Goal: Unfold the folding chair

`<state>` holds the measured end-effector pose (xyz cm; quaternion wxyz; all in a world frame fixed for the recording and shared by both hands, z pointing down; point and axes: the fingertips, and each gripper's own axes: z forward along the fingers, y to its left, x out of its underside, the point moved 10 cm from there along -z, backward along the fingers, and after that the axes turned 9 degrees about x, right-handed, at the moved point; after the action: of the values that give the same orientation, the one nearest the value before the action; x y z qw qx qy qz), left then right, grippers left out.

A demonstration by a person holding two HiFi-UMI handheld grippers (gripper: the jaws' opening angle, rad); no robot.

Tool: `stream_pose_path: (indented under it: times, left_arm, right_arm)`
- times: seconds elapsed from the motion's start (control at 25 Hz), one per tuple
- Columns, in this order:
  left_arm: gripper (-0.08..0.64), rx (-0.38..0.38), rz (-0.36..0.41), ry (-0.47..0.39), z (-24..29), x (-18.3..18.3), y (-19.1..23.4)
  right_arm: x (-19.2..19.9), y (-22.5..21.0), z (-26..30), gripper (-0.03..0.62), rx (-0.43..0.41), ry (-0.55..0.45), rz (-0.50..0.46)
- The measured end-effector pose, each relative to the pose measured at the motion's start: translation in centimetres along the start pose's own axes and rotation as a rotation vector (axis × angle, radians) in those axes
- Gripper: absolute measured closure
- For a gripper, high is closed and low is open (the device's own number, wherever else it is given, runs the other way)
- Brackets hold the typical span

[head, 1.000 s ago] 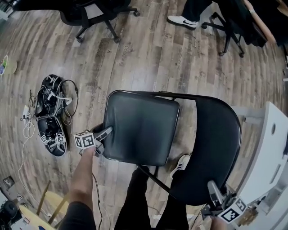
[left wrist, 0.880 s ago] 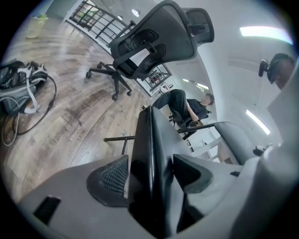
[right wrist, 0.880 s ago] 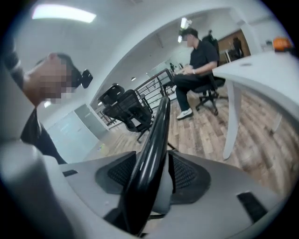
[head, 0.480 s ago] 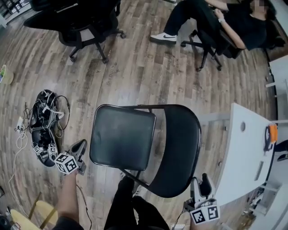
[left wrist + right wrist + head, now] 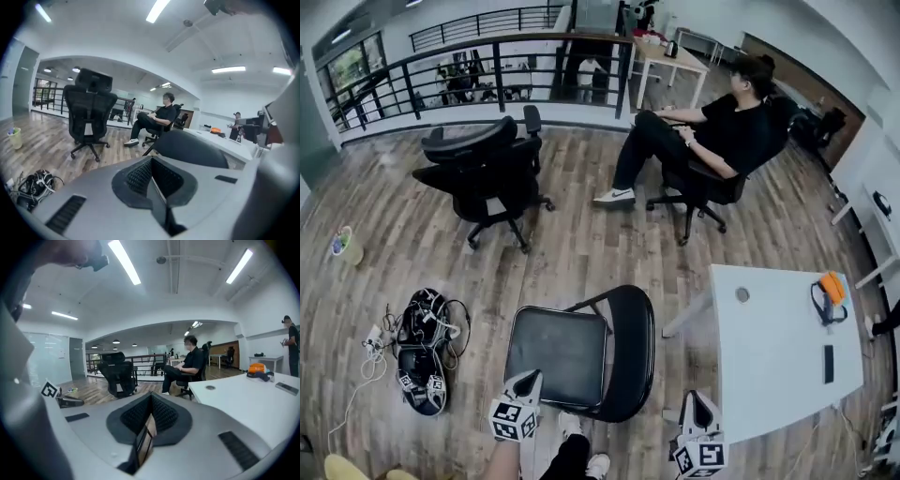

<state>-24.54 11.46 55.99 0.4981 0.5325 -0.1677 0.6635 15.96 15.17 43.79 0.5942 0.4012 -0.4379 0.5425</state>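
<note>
The black folding chair stands unfolded on the wood floor, seat [image 5: 555, 354] level and backrest [image 5: 630, 349] upright to the seat's right. My left gripper [image 5: 525, 382] hovers just in front of the seat's near edge, clear of it. Its jaws are closing shut, pads [image 5: 140, 176] meeting with nothing between them, and the backrest [image 5: 187, 147] shows beyond. My right gripper [image 5: 697, 411] hangs to the right of the chair beside the desk. Its jaws are also closing shut on nothing, pads [image 5: 161, 413] together. The left gripper [image 5: 65, 401] shows at that view's left.
A white desk [image 5: 778, 356] with an orange headset [image 5: 831, 286] stands close on the right. A black office chair [image 5: 487, 169] and a seated person [image 5: 712, 131] are further off. A cable bundle [image 5: 427, 347] lies on the floor to the left. A railing [image 5: 487, 56] closes the back.
Both grippers have drawn back from the chair and risen, the left leaving the seat's edge. Their jaws have closed. The head view has lifted to show the room.
</note>
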Motion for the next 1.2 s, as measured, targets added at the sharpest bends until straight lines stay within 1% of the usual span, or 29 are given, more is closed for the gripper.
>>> stream_pose_path:
  times: [0.04,0.12,0.16,0.2,0.28,0.36,0.44,0.52,0.6,0.68,0.72,0.76,0.96,1.2]
  left_arm:
    - [0.555,0.032,0.013,-0.038,-1.0,-1.4,-2.4]
    - [0.555,0.124,-0.008,-0.142,-3.5,-3.1,-7.2]
    - [0.555,0.150,-0.020,-0.181,-4.9,-3.6,-9.2]
    - [0.555,0.152,-0.019,-0.202,-6.2,-4.1,-10.8]
    - [0.555,0.110,0.000,-0.214,-8.4,-5.0,-13.0]
    - [0.555,0.050,0.020,-0.218,-9.6,-5.8,-14.4]
    - [0.555,0.003,0.044,-0.221,-10.3,-6.8,-15.6]
    - [0.555,-0.013,0.063,-0.227,-11.3,-7.7,-16.8]
    - [0.555,-0.015,0.077,-0.222,-13.0,-8.1,-17.7]
    - [0.555,-0.008,0.094,-0.215,-14.4,-8.5,-18.1]
    - [0.555,-0.001,0.101,-0.214,-14.7,-8.8,-18.1]
    - [0.555,0.004,0.105,-0.215,-15.0,-9.1,-18.1]
    - [0.555,0.028,0.104,-0.218,-17.9,-9.4,-17.8]
    - [0.555,0.017,0.101,-0.225,-21.4,-9.0,-16.7]
  right_arm:
    - [-0.6,0.2,-1.0,0.578,-0.006,-0.031,-0.018]
    - [-1.5,0.4,-3.1,0.578,-0.023,-0.084,-0.018]
    - [-1.6,0.5,-4.3,0.578,-0.032,-0.106,0.007]
    - [-1.6,0.6,-5.3,0.578,-0.040,-0.125,0.035]
    - [-1.6,1.2,-7.0,0.578,-0.050,-0.146,0.068]
    - [-1.8,2.2,-8.2,0.578,-0.055,-0.152,0.076]
    - [-2.2,3.3,-9.1,0.578,-0.057,-0.155,0.057]
    - [-3.0,4.5,-10.1,0.578,-0.067,-0.161,0.021]
    - [-3.4,5.7,-11.5,0.578,-0.093,-0.162,0.029]
    - [-3.6,6.4,-12.7,0.578,-0.114,-0.162,0.095]
    - [-3.8,6.7,-13.0,0.578,-0.117,-0.168,0.117]
    - [-4.2,7.0,-13.3,0.578,-0.115,-0.175,0.119]
    - [-4.8,10.6,-16.4,0.579,-0.086,-0.189,0.055]
    - [-5.2,14.0,-18.4,0.578,-0.088,-0.191,-0.007]
